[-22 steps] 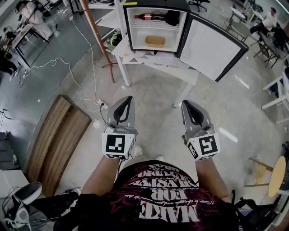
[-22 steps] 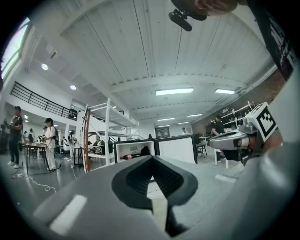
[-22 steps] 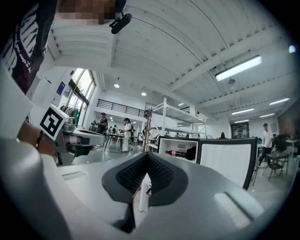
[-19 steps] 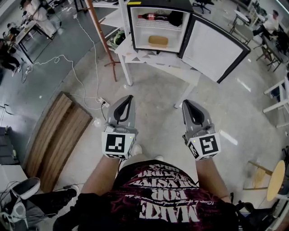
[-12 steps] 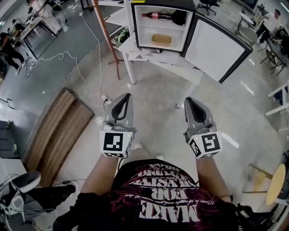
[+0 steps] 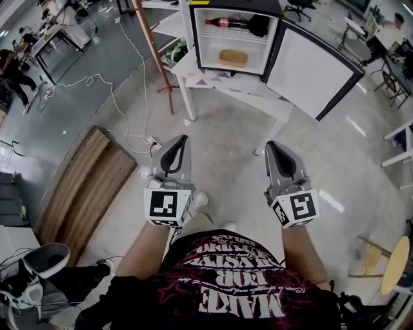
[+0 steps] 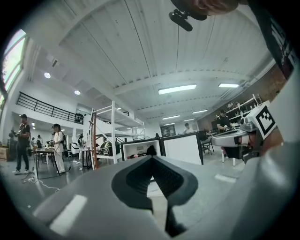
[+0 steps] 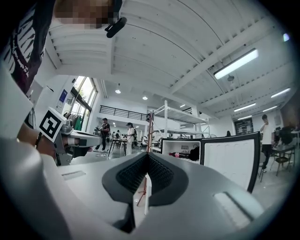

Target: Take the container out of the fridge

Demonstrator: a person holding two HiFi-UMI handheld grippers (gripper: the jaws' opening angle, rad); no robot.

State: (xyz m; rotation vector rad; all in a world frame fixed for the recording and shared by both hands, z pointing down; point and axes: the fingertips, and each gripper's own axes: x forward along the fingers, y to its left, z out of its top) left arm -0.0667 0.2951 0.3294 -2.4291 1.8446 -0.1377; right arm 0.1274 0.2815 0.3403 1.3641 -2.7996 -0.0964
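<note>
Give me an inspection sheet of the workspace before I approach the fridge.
Surface: white table carrying the fridge, door open.
Job's things: tan container on the lower shelf.
Clutter: bottle and a dark item on the upper shelf.
Grippers: left hand-held gripper and right hand-held gripper shut, empty, short of the fridge.
Cables: white cable on the floor.
Surroundings: wooden board, people at desks.

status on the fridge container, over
Left tool, right tool shut, empty. Tan rectangular container in black mini fridge, lower shelf, untouched. White-lined door open, nothing blocking.
</note>
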